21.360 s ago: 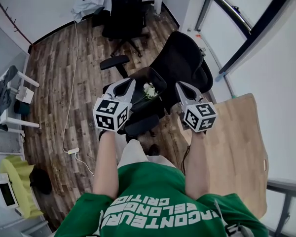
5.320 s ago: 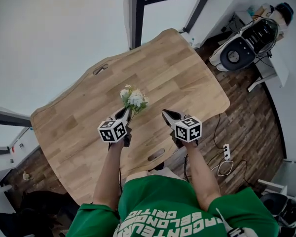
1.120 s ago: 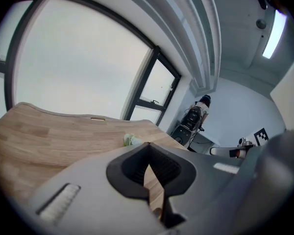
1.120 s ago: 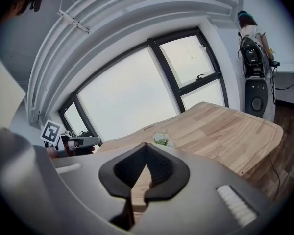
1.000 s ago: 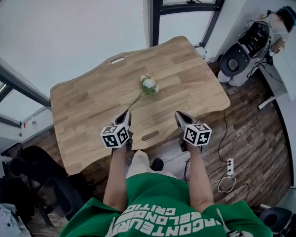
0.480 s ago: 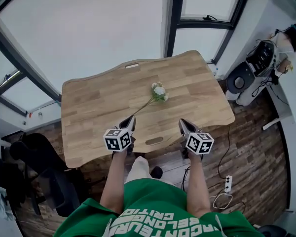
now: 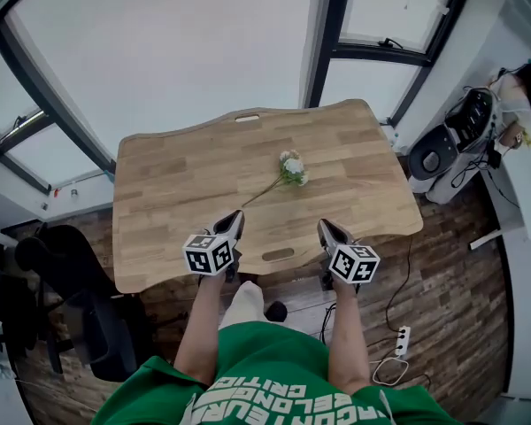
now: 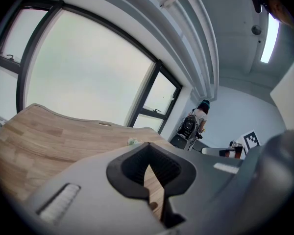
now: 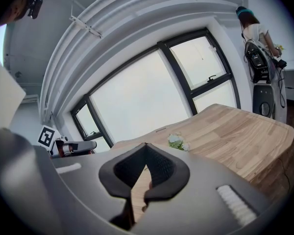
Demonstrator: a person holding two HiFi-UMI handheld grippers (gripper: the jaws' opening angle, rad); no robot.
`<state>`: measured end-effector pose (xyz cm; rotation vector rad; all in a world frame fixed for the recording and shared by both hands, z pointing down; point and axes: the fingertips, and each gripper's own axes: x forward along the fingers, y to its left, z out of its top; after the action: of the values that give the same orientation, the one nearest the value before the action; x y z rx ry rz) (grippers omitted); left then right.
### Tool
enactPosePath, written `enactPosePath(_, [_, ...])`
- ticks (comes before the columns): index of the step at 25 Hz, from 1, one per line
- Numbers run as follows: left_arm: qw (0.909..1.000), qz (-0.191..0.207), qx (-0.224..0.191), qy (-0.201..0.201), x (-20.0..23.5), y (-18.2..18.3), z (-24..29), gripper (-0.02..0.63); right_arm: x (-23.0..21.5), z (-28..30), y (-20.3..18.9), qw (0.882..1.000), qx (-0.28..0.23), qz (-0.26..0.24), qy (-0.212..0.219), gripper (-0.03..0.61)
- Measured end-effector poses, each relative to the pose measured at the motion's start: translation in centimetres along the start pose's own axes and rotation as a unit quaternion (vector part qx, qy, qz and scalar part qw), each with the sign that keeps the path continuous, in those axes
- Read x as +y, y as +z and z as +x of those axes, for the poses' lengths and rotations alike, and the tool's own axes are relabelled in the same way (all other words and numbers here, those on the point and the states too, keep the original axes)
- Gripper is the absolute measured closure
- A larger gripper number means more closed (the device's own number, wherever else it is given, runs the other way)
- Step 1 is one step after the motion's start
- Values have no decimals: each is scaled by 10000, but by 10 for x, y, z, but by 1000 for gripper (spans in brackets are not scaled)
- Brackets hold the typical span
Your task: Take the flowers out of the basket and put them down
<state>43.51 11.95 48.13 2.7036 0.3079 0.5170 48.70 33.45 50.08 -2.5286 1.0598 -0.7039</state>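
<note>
A small bunch of white flowers (image 7: pixel 292 167) with a long thin stem lies flat on the wooden table (image 7: pixel 168 193), near its middle; the blooms also show in the right gripper view (image 9: pixel 176 141) and faintly in the left gripper view (image 8: pixel 133 142). My left gripper (image 7: pixel 235 220) is shut and empty at the table's near edge, just short of the stem's end. My right gripper (image 7: pixel 324 228) is also shut and empty, by the near edge to the right. No basket is in view.
A black office chair (image 7: pixel 62 282) stands left of the table. A person (image 7: pixel 518 91) with a backpack stands at the far right, by a white desk. A power strip and cables (image 7: pixel 398 339) lie on the wooden floor. Large windows lie behind the table.
Both grippers have drawn back a little toward the table's near edge. The flowers stay lying where they were on the table.
</note>
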Motion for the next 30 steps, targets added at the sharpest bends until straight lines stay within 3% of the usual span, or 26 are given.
enactPosePath(30, [9998, -49, 166, -116, -10, -13, 8, 598, 11, 20, -1, 9996, 108, -7, 276, 574])
